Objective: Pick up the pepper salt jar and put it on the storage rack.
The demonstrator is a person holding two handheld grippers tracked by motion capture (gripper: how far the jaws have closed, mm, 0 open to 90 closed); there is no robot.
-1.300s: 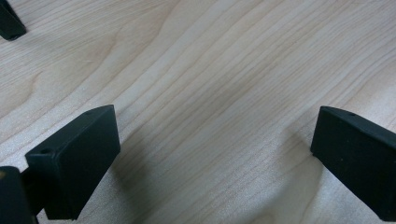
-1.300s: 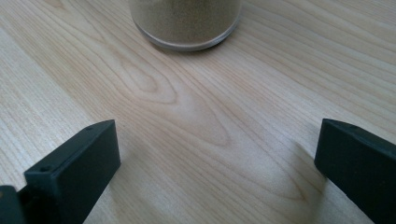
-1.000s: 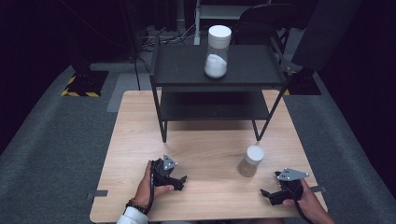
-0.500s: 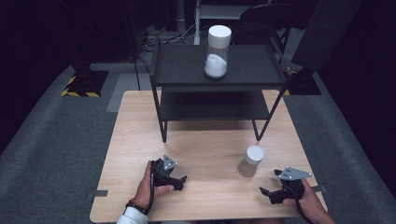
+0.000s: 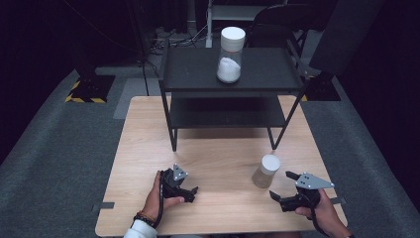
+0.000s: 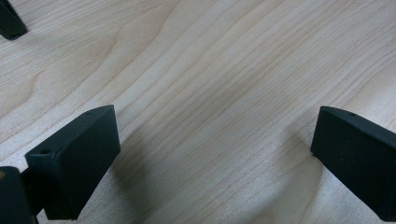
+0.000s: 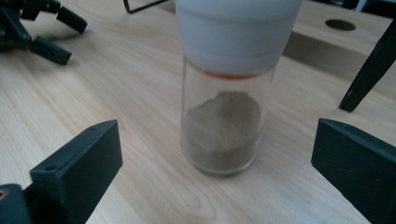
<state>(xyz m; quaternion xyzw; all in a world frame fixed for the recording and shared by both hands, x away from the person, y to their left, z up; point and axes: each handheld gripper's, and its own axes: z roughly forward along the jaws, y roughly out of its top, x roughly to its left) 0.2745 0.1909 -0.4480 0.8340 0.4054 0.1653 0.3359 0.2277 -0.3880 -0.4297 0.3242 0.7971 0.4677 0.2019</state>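
A dark room with grey carpet surrounds a pale wooden bench [image 5: 218, 163], and a black two-tier metal shelf [image 5: 198, 74] stands on the far half of it. On the shelf's top tier sits a tall clear jar [image 5: 231, 55] with a white lid, partly filled with white powder.

On the near right part of the bench stands a small glass jar [image 5: 266, 171] with a white cap, upright, holding a low heap of brownish powder. In the right gripper view the small jar [image 7: 224, 93] stands just ahead of the claw and between the lines of its two black jaws, touching neither; an orange ring shows under the cap.

The right claw [image 5: 282, 188] is held in the person's right hand [image 5: 322, 213] near the bench's front right corner, just beside the small jar and pointing toward it. Its jaws stand wide apart and hold nothing. One black leg of the shelf shows at the right edge of the right gripper view.

The left claw [image 5: 190, 193] lies low over the bench at the near left, held in the person's left hand [image 5: 158, 198], well apart from the small jar. In the left gripper view its jaws are spread wide with bare wood grain between them, gripping nothing. The left claw [image 7: 42, 28] also appears far off in the top left of the right gripper view.
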